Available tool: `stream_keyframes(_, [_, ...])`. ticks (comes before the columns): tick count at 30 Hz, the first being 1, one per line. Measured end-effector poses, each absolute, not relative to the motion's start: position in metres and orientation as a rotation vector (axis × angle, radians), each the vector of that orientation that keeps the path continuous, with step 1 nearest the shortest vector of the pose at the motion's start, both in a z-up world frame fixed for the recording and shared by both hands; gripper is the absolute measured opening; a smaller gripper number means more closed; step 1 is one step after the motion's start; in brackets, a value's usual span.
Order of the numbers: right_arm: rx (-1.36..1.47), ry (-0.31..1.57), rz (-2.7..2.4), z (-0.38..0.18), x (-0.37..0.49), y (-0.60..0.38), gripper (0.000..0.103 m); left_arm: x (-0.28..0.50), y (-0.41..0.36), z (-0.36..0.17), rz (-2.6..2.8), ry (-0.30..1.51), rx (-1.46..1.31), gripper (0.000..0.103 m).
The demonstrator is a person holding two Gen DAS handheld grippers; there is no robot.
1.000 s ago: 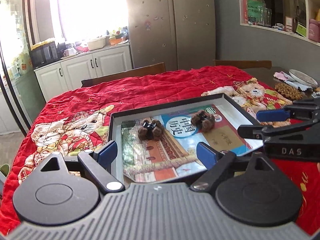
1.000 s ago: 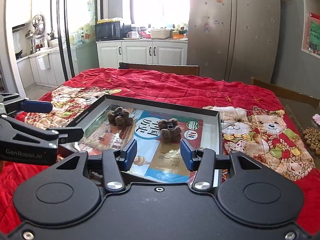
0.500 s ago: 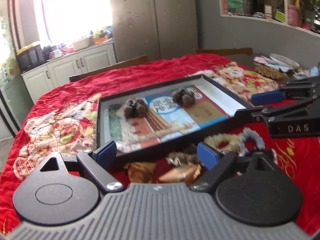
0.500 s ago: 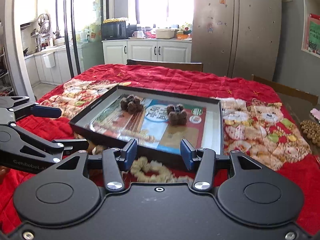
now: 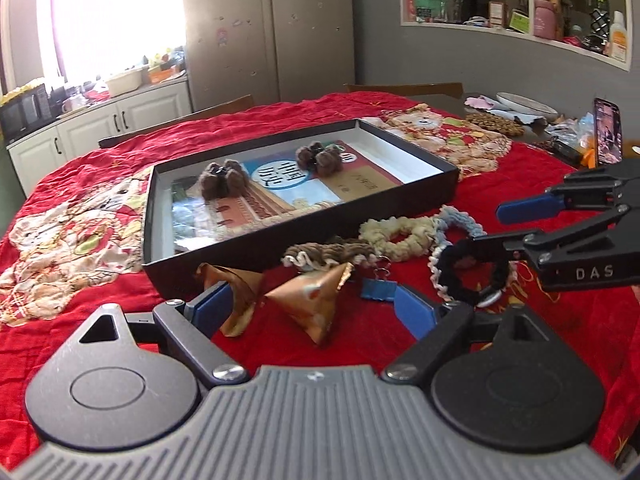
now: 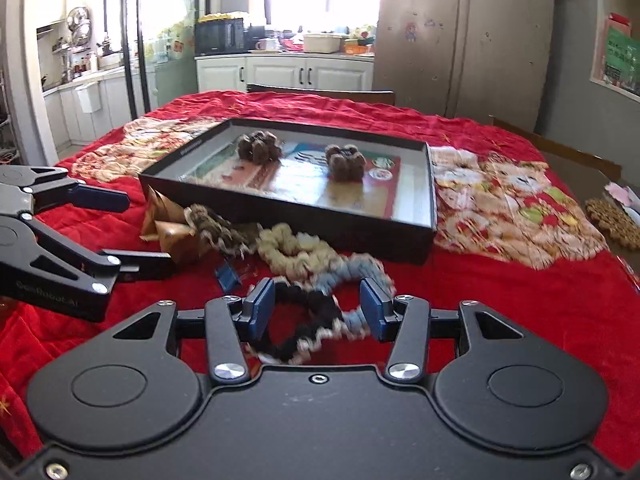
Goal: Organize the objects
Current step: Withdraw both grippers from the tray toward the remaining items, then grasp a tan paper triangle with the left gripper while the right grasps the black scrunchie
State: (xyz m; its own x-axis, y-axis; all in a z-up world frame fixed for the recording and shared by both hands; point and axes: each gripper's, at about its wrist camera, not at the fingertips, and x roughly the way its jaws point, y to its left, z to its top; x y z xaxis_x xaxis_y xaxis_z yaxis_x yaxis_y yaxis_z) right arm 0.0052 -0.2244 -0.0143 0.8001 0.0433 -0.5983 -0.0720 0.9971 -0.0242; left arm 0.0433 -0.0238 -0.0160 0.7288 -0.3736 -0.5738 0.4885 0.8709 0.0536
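The left gripper has its fingers wide around a gold pouch on the desk. The right gripper, fingers half apart and gripping nothing, straddles a black scrunchie before the box.

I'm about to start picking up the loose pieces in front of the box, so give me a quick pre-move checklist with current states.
1. Left hand-held gripper open, nothing held: ok.
2. Gold pyramid packet between its fingers: ok.
3. Right hand-held gripper open over black scrunchie: ok.
4. Black box has free room: ok.
5. Blue binder clip apart from the packet: cannot tell.
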Motion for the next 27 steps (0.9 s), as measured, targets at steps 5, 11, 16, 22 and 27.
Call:
stream_keyframes(5, [0.028, 0.659, 0.051, -0.025, -0.002, -0.235, 0.044, 0.045, -0.023, -0.023, -0.486, 0.569, 0.185, 0.092])
stream_keyframes(11, [0.065, 0.667, 0.043, -0.030, 0.000, -0.240, 0.040, 0.054, -0.025, -0.032, -0.487, 0.582, 0.154, 0.092])
stream_keyframes(16, [0.066, 0.678, 0.049, -0.034, 0.002, -0.238, 0.034, 0.059, -0.027, -0.038, -0.492, 0.584, 0.154, 0.090])
stream_keyframes(22, [0.084, 0.681, 0.049, -0.035, 0.003, -0.240, 0.029, 0.065, -0.027, -0.042, -0.495, 0.593, 0.150, 0.087])
stream_keyframes(27, [0.096, 0.688, 0.047, -0.037, 0.004, -0.242, 0.026, 0.069, -0.029, -0.044, -0.496, 0.597, 0.148, 0.084])
